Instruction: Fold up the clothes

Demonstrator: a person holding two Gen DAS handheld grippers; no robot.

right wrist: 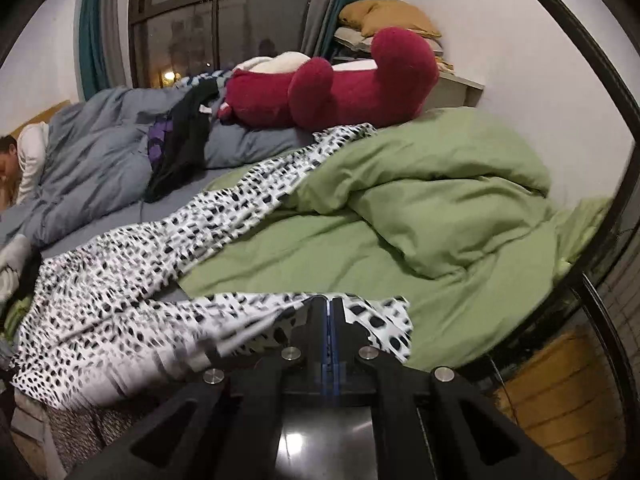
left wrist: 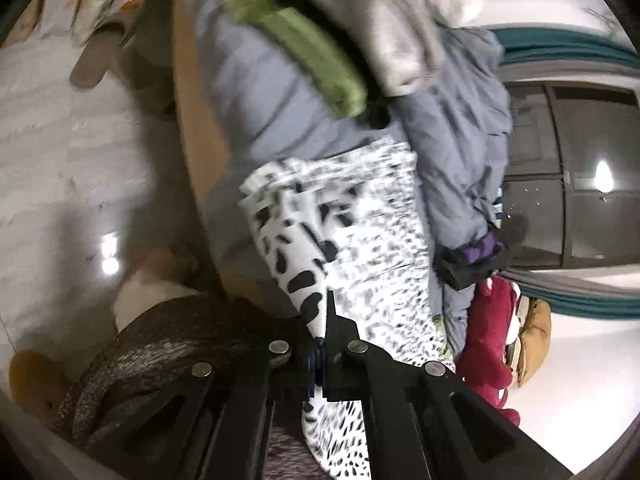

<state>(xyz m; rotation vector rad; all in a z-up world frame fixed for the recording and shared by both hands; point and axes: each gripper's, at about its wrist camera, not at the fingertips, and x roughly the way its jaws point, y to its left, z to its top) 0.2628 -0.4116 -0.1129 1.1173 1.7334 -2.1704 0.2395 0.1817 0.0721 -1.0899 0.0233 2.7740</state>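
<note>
Right wrist view shows the spotted garment [right wrist: 168, 248] spread across the bed, over the green duvet [right wrist: 432, 216] and grey sheet [right wrist: 100, 224]; the right gripper [right wrist: 330, 308] is pinched tight on its near edge. Left wrist view, tilted and blurred, has the left gripper [left wrist: 325, 320] clamped on another edge of the garment [left wrist: 352, 232]. A red plush [right wrist: 340, 84] lies beyond. A person [right wrist: 28, 156] is partly cut off at the frame edge.
</note>
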